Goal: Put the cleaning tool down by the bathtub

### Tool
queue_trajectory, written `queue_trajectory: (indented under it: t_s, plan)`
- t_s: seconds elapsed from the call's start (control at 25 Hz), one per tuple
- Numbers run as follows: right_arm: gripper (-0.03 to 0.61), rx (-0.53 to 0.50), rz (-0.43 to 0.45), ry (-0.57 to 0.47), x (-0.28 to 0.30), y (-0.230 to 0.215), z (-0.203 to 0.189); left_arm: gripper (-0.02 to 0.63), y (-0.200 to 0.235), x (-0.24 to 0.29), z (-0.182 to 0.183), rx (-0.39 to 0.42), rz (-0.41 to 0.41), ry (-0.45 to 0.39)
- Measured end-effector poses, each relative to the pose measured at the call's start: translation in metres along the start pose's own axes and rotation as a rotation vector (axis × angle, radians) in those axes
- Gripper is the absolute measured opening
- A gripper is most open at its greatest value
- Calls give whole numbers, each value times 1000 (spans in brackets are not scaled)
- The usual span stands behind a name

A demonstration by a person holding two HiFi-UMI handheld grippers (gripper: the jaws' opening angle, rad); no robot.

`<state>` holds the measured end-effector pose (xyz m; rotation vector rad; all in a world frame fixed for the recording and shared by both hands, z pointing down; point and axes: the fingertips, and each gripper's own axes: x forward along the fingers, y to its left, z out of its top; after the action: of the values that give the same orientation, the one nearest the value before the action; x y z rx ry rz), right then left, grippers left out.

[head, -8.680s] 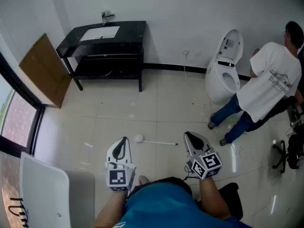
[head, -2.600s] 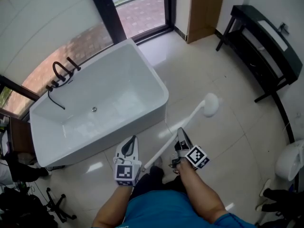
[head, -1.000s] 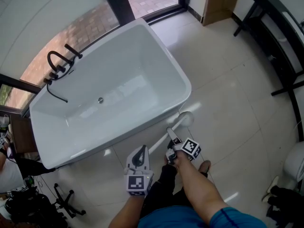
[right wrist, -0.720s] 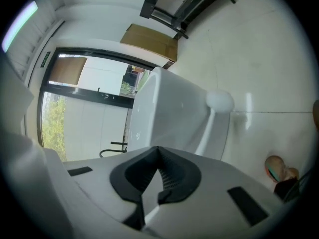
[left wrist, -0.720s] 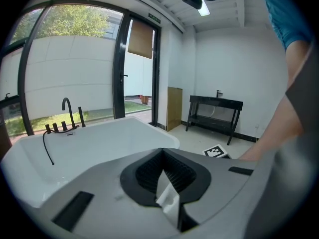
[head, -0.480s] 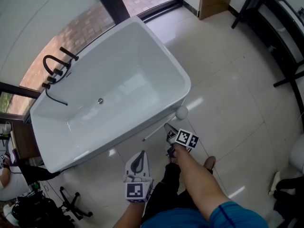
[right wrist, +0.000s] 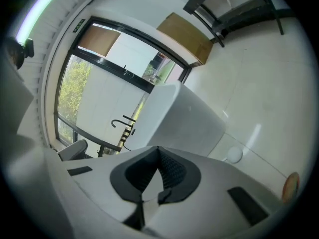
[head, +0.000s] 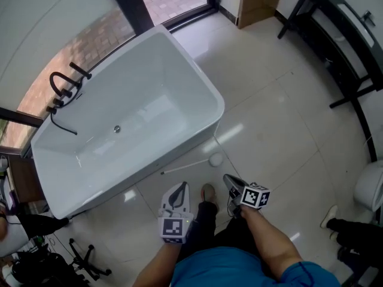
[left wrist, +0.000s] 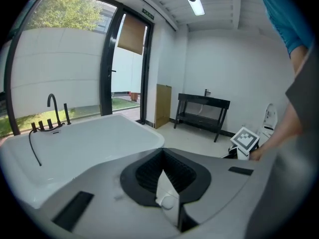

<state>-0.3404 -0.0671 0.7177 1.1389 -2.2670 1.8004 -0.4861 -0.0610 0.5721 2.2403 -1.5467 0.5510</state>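
The white long-handled cleaning tool with its round head [head: 187, 167] lies on the pale tiled floor [head: 281, 118] just beside the white bathtub [head: 149, 100], seemingly set down as asked. The left gripper [head: 181, 188] and right gripper [head: 229, 179] hover closed and empty.

Cleaning tool [head: 197, 164]: white, round head, thin long handle. Lies flat on floor [head: 272, 130], just beside bathtub [head: 198, 72] near wall, approx parallel w/ it. Tub white, rectangular.

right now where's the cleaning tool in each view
head view: cleaning tool on the floor by the bathtub, just below centre.
left gripper view: probably the white ball low in the jaw gap.
right gripper view: its white head, lower right.
shared landmark: bathtub's corner.
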Motion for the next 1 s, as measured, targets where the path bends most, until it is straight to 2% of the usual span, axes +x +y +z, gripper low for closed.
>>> queue_trajectory:
  t_s: [0.16,0.36,0.52,0.72,0.88,1.0]
  plan:
    - [-3,-128,-20,-83,-50,22,33,-7,-27,4,20,39,-71,-20]
    - [-3,-316,-107,-222,-125,53,77,-6,-84,12,60,83,-193,-62]
    - [-3,-415,-173,-376,-213,70,112,-7,-162,19,101,148,-314,-117]
    - [-3,-557,-243,-505,-332,83,150,-8,-278,13,156,170,-422,-188]
    - [-3,-614,-317,-642,-434,76,174,-8,-389,-1,181,258,-553,-237]
    - [-3,-646,-384,-733,-504,62,178,-8,-461,-12,190,321,-634,-270]
